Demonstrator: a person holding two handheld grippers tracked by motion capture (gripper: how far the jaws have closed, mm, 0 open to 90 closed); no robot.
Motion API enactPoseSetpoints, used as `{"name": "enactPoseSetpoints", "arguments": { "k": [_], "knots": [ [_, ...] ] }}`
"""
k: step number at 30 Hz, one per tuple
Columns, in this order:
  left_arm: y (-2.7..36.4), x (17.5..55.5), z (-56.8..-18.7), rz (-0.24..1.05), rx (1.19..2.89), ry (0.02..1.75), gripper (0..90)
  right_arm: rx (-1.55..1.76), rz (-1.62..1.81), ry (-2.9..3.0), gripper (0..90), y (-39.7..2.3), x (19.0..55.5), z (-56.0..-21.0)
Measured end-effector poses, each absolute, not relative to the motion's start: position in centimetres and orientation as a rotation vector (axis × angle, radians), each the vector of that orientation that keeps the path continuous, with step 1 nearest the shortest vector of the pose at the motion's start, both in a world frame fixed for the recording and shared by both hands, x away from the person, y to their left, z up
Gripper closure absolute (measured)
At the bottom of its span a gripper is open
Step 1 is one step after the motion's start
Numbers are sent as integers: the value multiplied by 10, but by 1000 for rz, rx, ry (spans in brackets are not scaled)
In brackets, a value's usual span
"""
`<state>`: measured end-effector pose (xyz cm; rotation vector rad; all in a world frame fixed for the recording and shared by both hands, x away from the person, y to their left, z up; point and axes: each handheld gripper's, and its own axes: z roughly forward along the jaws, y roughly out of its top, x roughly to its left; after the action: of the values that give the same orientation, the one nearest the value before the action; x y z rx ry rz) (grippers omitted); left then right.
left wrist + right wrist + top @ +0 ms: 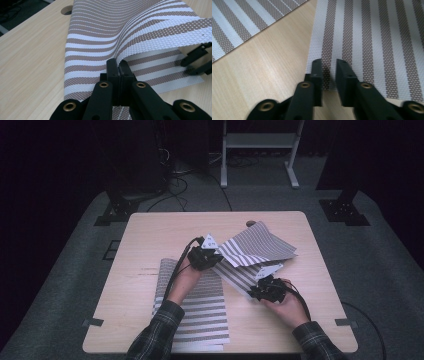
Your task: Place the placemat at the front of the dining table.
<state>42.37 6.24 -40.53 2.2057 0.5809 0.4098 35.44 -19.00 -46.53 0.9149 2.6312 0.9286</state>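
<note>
A brown-and-white striped placemat (260, 247) lies across the table's middle right, one side lifted and curled over. My left gripper (212, 257) is shut on that lifted edge; in the left gripper view the jaws (117, 68) pinch the fold of the placemat (105, 32). My right gripper (255, 292) is low at the mat's near corner. In the right gripper view its jaws (329, 72) stand a narrow gap apart over the edge of the flat placemat (372, 40), not pressing on it. The right gripper (187, 69) also shows in the left gripper view.
A second striped mat (200, 315) lies flat at the table's front left, under my left forearm, and its corner (234, 22) shows in the right gripper view. The wooden table (150, 235) has a round hole (250, 223) near its far edge. Dark stands and cables are on the floor beyond.
</note>
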Motion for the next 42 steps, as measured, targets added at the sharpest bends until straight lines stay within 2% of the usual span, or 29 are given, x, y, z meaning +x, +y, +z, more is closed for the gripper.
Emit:
{"name": "enactPoseSetpoints", "arguments": {
  "k": [2,12,24,42],
  "knots": [
    [63,424,-405,423,2201,595,900,920,926,2634,804,-190,355,-465],
    [84,429,-397,463,2162,664,900,956,944,2653,828,-196,358,-465],
    [114,427,-391,512,2108,745,900,998,926,2663,835,-213,364,-463],
    [163,420,-402,548,2039,869,900,1027,885,2635,809,-224,369,-462]
  ]
}}
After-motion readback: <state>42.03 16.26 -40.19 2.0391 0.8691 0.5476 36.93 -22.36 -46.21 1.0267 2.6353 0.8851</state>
